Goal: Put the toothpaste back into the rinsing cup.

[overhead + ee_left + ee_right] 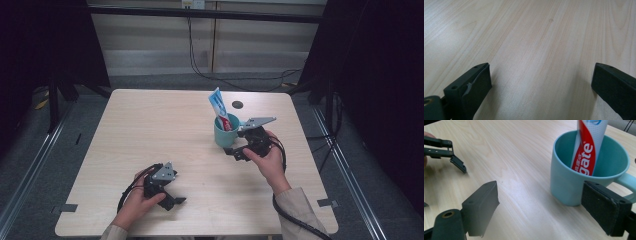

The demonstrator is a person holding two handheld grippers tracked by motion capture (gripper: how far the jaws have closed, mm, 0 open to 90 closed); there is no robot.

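Since my right gripper (239, 148) is the one sitting just beside the teal mug (226, 132), that mug is the landmark I steer by. It stands upright on the table (150, 130), toward the far right part of the top, with a toothpaste tube (220, 108) standing in it, cap end down, leaning a little so that its flat crimped end pokes out above the rim on the far-left side. The tube's long axis therefore runs nearly vertical, tilted away from me. In the right gripper view the mug (584, 177) sits forward and to the right of centre: one black jaw rises in front of its lower wall near the handle, the other stands well off to the left over bare wood, so the jaws are spread wide with nothing between them, and the mug is not yet bracketed. I judge that any grasp of mug or tube (586, 147) calls for shifting that gripper toward the handle side first. My left gripper (172, 199) lies well apart from the mug, down near my edge of the table; its jaws are likewise wide apart over plain wood, holding nothing. So the right hand (270, 162) is clearly the nearer one for the coming move.
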